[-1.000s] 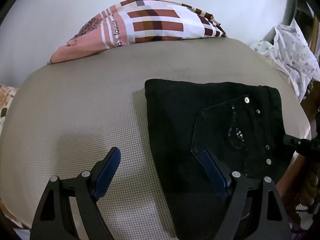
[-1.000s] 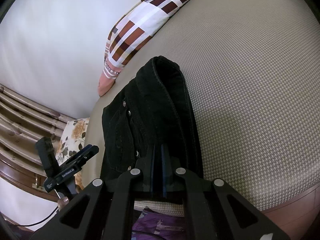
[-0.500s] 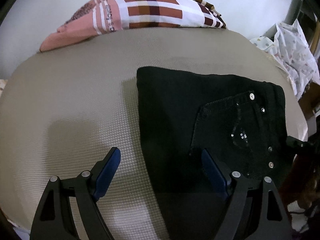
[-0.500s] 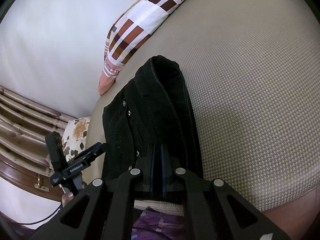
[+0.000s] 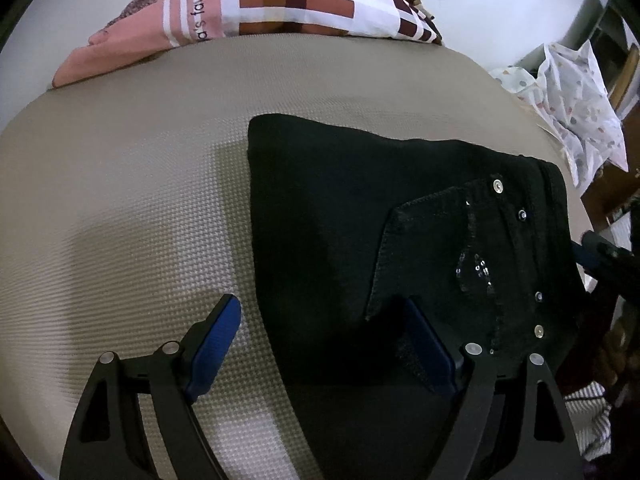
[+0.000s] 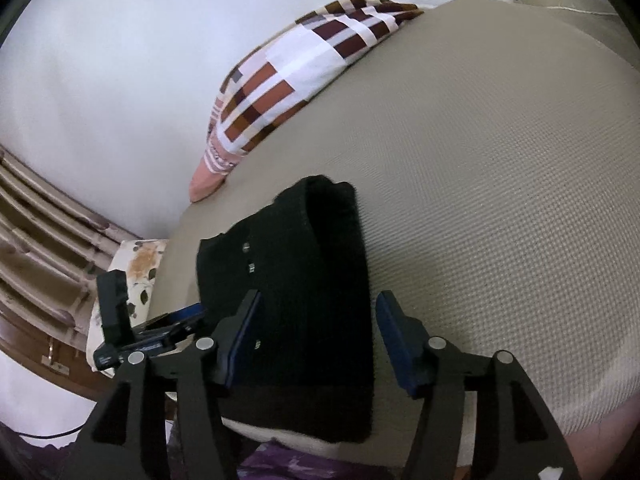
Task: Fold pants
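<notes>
Lying folded on the beige bed, the black pants sit near its edge, a patterned pillow well beyond; left gripper spread wide, straddling the pants' near corner, pinching nothing; right gripper, jaws opening, stands astride the pants' thick folded edge, pads clear of the cloth.

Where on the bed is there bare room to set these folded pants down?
Bare mattress lies left of the black pants, up to the checked pillow. In the right wrist view, open mattress also stretches beyond the pants' other side. It is crowded near the spotted cloth.
</notes>
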